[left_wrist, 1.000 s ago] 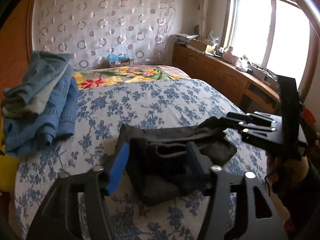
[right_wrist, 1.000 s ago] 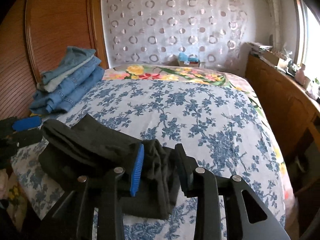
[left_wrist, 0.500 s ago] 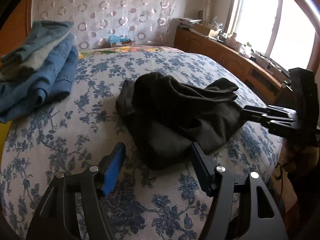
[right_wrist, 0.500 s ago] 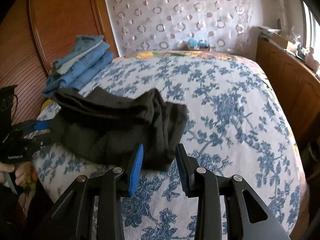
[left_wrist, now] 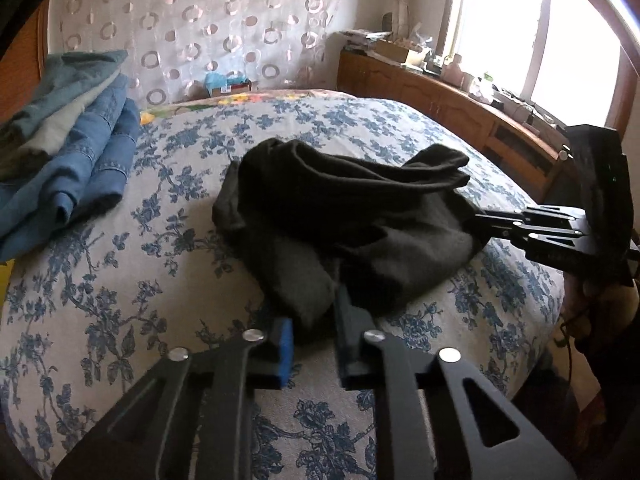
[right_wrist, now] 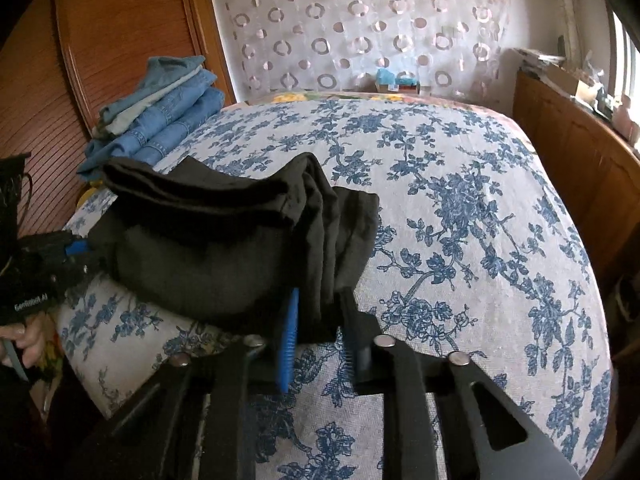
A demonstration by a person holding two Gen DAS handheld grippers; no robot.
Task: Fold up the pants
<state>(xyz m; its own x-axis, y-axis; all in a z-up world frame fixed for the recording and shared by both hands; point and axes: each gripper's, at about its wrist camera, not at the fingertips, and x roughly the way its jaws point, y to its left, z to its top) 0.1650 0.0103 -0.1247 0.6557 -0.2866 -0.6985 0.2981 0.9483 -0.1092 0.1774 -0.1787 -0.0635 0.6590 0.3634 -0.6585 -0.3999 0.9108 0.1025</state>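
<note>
Fingers of the left gripper (left_wrist: 312,340) and right gripper (right_wrist: 320,334) each pinch an edge of the black pants (left_wrist: 352,232), bunched on the bed (left_wrist: 160,248). Uneven pulling could slip fabric free or twist the 2 legs.

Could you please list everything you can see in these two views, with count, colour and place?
pants: one, black, bunched at the near edge of the bed, pinched at both ends
jeans: one stack, blue and grey-green, on the bed by the wooden headboard
bedspread: one, white with blue flowers, covering the bed
curtain: one, pale with pink rings, on the far wall
box: one, with blue contents, beyond the far end of the bed
cabinet: one, brown wood, under the window, cluttered on top
left claw: black, blue pads, shut on the pants
right claw: black, blue pads, shut on the pants
</note>
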